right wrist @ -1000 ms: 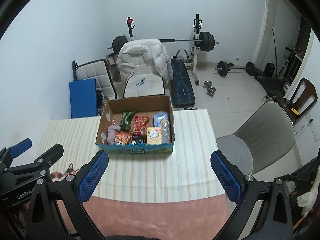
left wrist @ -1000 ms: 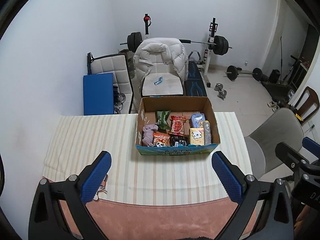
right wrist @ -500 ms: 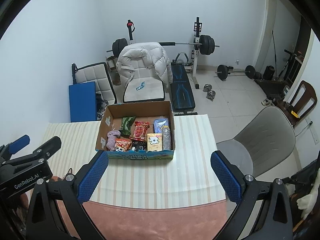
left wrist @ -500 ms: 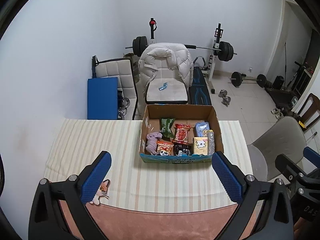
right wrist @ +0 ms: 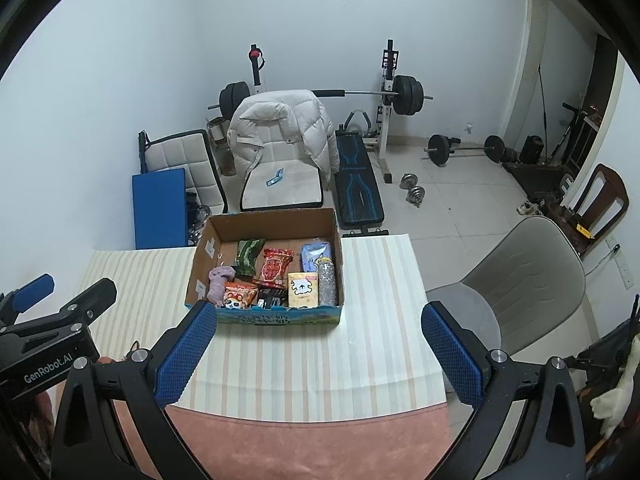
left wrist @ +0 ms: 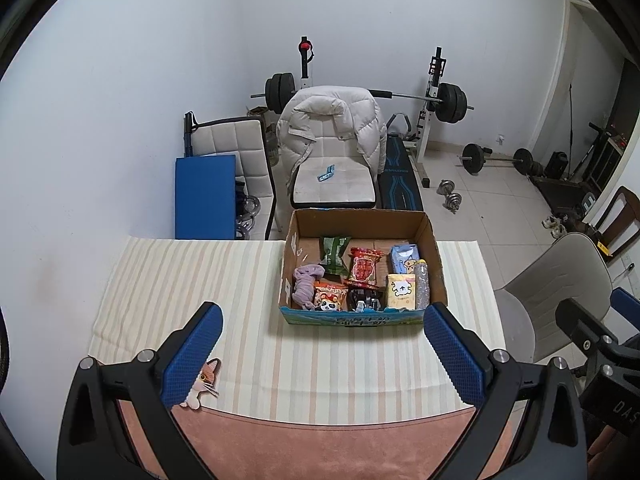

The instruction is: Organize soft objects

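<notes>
A cardboard box [left wrist: 436, 264] [right wrist: 200, 264] stands on the striped tablecloth [left wrist: 180, 280]. Inside lie a purple cloth [left wrist: 305, 285] [right wrist: 219, 280], a green packet [left wrist: 335, 254], a red packet [left wrist: 363, 266], a panda snack bag [left wrist: 329, 300], a yellow tissue pack [left wrist: 400, 290] and a blue pack [left wrist: 404, 258]. My left gripper [left wrist: 322, 354] is open and empty, held above the near table edge. My right gripper [right wrist: 318, 354] is open and empty, also short of the box. A small cat-shaped toy [left wrist: 202, 382] lies at the cloth's near left edge.
A pink mat [left wrist: 320, 448] covers the near table edge. A grey chair [right wrist: 520, 280] stands to the right of the table. Behind the table are a white chair with a puffy jacket [left wrist: 332, 128], a blue pad [left wrist: 204, 196] and a barbell rack [left wrist: 436, 96].
Both grippers have pulled back and risen, so the box looks farther away. The cat toy has come into the left wrist view. Both stay open.
</notes>
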`<state>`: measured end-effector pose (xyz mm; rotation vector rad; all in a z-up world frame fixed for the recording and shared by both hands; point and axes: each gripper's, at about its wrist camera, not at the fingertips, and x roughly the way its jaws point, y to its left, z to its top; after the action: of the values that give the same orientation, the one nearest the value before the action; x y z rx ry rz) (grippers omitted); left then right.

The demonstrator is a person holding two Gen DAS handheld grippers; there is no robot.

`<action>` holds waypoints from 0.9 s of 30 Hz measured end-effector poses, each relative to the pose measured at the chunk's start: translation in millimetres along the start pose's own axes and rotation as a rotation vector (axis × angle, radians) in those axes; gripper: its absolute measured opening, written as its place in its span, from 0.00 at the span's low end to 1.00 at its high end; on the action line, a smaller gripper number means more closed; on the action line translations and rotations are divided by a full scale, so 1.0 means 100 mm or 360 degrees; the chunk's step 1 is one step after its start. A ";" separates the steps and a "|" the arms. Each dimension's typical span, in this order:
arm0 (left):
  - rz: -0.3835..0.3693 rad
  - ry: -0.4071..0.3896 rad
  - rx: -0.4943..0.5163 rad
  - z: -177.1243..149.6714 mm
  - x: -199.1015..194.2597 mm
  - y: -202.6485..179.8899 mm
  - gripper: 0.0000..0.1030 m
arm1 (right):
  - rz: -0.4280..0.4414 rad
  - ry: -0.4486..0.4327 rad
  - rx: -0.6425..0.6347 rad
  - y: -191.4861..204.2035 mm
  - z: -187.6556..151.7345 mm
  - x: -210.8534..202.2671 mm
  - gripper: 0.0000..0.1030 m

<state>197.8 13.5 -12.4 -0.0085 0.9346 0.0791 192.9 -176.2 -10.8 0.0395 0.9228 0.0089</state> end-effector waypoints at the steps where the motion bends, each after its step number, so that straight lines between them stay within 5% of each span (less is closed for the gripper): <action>1: -0.0001 -0.0001 -0.0001 0.00 0.00 0.00 1.00 | -0.0006 -0.0005 -0.0004 0.00 0.00 -0.01 1.00; 27: -0.0005 -0.0008 -0.0002 -0.01 -0.07 0.00 1.00 | -0.0034 -0.0043 -0.0010 0.00 0.07 -0.16 1.00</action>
<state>193.4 12.8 -7.7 -0.0114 0.9295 0.0767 189.3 -176.4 6.1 0.0239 0.8958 -0.0089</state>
